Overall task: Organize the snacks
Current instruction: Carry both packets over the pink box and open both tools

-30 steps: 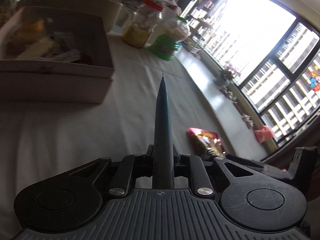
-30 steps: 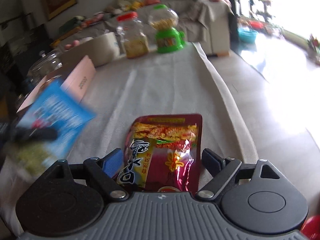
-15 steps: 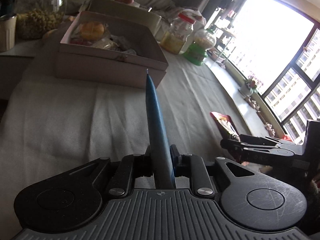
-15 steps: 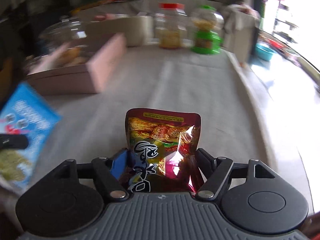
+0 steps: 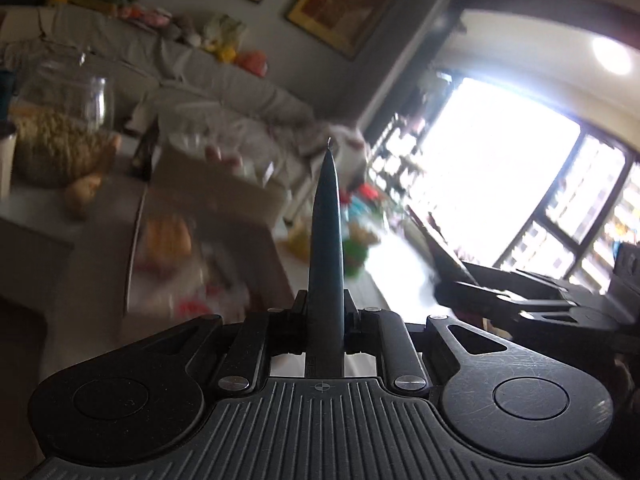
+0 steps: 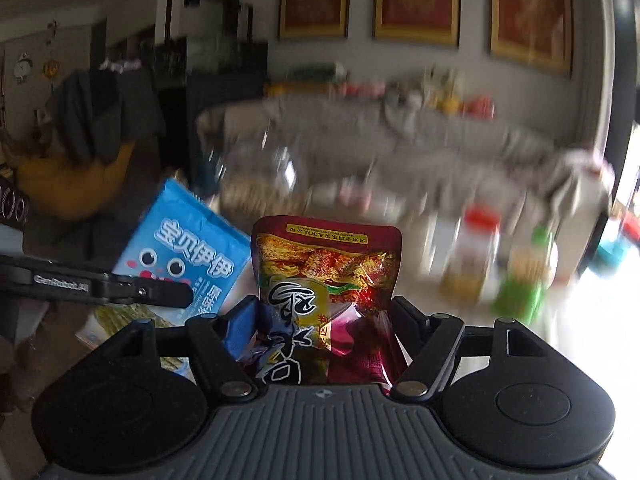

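Note:
My left gripper [image 5: 326,320] is shut on a blue snack packet [image 5: 327,248], seen edge-on and upright. The same packet [image 6: 188,256] shows face-on in the right wrist view, held by the left gripper [image 6: 176,294]. My right gripper [image 6: 324,320] is shut on a dark red snack pouch [image 6: 326,276], held up in the air. The right gripper [image 5: 520,296] also shows at the right of the left wrist view. A pink open box [image 5: 192,248] with snacks inside lies blurred below the left gripper.
A glass jar [image 5: 60,128] of snacks stands at far left. A red-lidded jar [image 6: 474,256] and a green candy dispenser [image 6: 524,280] stand blurred at the table's far end. A grey sofa [image 6: 400,140] lies behind, and a bright window [image 5: 500,184] at right.
Both grippers have lifted and tilted upward with their packets. The views now look toward the sofa and wall instead of down at the table. The box is closer under the left gripper.

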Demonstrator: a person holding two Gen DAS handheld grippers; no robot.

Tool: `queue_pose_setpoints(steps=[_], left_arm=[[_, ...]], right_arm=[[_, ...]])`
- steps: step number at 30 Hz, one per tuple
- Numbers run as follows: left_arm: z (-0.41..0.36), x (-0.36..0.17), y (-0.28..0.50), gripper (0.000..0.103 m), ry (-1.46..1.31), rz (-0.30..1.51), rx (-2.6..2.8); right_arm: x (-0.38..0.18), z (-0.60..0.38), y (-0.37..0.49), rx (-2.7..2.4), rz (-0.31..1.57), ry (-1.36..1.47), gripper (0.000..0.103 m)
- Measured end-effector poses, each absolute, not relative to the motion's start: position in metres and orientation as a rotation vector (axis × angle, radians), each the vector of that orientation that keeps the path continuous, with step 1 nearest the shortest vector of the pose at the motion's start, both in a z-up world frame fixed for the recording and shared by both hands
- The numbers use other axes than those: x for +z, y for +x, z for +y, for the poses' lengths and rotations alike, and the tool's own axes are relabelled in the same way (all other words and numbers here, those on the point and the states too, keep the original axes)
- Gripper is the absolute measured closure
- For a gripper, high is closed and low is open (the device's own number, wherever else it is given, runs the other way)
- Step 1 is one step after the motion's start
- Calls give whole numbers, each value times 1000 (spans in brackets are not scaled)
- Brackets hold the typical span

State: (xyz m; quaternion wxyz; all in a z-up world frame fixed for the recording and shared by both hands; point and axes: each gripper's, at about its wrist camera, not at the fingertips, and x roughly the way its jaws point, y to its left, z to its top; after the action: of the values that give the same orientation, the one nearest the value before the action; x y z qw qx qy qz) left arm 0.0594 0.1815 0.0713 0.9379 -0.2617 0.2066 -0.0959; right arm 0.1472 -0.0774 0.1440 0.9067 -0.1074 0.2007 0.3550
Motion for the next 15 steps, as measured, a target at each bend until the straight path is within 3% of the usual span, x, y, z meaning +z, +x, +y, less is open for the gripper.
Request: queue_pose_setpoints(steps=[3, 6, 8, 10, 15], left_arm=[[203, 71, 114, 86, -593, 418, -188], [218, 32, 169, 85, -733, 478, -248], [220, 2, 200, 84, -673, 544, -219], [222, -18, 223, 75, -540, 624, -111], [252, -24, 210, 75, -578, 569, -82]], right_arm=[[160, -53, 181, 668, 379, -233, 31], [154, -35, 213, 634, 427, -219, 31], [140, -22, 235, 635, 484, -213, 31], [123, -10, 253, 633, 548, -212, 31], [75, 15, 286, 646, 666, -189, 30]])
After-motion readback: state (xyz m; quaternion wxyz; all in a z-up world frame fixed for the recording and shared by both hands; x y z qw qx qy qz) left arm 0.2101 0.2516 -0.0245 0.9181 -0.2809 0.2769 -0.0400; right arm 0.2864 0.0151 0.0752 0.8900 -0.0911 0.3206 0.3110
